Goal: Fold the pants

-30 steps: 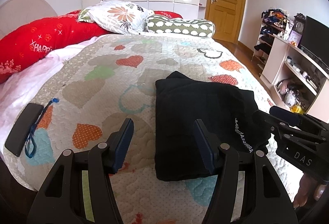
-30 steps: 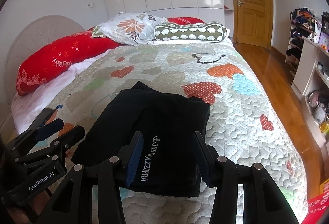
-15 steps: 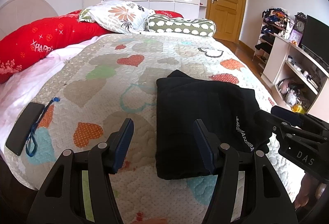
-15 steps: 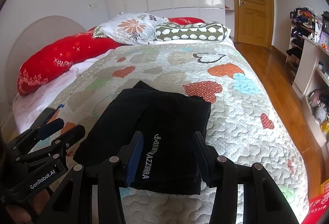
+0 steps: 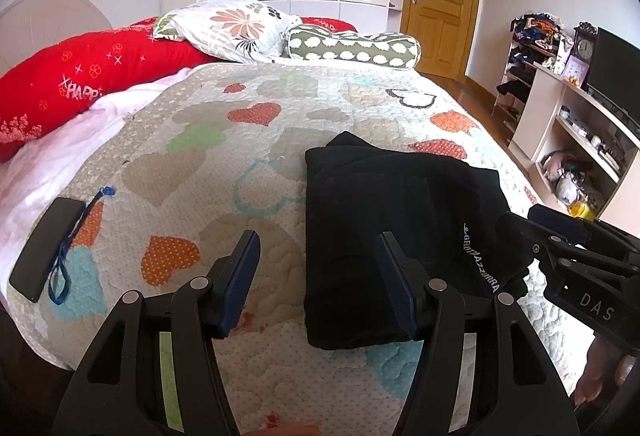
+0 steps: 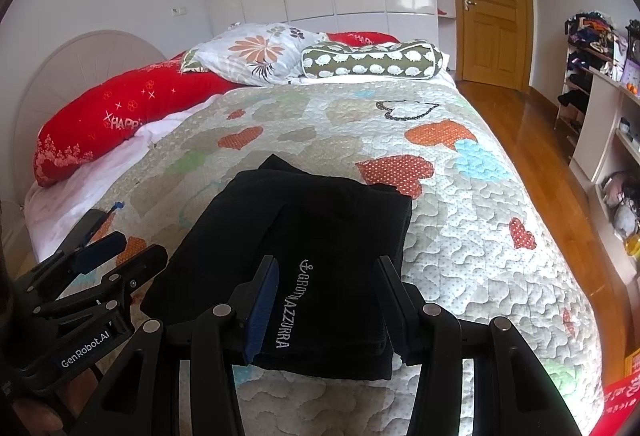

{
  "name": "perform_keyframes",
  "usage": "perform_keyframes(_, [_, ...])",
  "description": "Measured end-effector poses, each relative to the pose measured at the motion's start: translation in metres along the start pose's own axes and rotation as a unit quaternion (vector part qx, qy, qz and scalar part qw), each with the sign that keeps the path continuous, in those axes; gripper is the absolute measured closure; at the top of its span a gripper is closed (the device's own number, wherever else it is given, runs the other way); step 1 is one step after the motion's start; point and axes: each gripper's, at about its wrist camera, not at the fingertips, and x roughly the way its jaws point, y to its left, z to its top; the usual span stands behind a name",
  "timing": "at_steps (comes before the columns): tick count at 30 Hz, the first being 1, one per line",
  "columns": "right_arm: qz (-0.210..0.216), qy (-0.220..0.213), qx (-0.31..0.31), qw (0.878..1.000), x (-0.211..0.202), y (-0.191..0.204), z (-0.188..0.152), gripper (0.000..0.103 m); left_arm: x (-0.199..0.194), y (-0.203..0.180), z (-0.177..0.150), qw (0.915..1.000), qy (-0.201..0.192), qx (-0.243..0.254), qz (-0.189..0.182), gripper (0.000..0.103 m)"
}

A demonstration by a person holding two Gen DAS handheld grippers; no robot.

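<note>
Folded black pants (image 5: 396, 236) lying flat on the quilted bed (image 5: 240, 140), near its foot edge.

Left gripper (image 5: 318, 278) open and empty at 9 o'clock of the bundle; right gripper (image 6: 326, 302) open above the near hem, nothing pinched. Probably near done: for any final fold or tidy, best taken by pinching both near corners evenly, lifting together, laying edges flush. Phone (image 5: 42, 248) well apart at 9 o'clock.

Bright daylight, sharp, fisheye-warped edges

The person's hand (image 5: 600, 372) is cut off by the frame.
</note>
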Motion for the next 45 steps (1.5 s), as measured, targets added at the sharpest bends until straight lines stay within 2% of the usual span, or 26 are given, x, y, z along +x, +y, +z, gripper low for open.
perform_keyframes(25, [-0.008,0.042,0.032,0.999,0.027,-0.022,-0.011,0.055,0.017,0.005,-0.003,0.9998,0.018,-0.005,-0.001,0.043])
perform_keyframes(28, [-0.008,0.045,0.037,0.998,0.031,-0.025,-0.011,0.052,0.018,0.007,-0.003,0.9998,0.019,-0.005,-0.004,0.043])
perform_keyframes(33, [-0.003,0.049,0.055,0.997,0.035,-0.035,-0.011,0.040,0.021,0.010,-0.002,0.9997,0.020,-0.010,-0.007,0.043])
perform_keyframes(45, [0.019,0.064,0.086,0.994,0.052,-0.048,-0.011,0.032,0.028,0.022,0.005,0.9994,0.025,-0.022,-0.007,0.043])
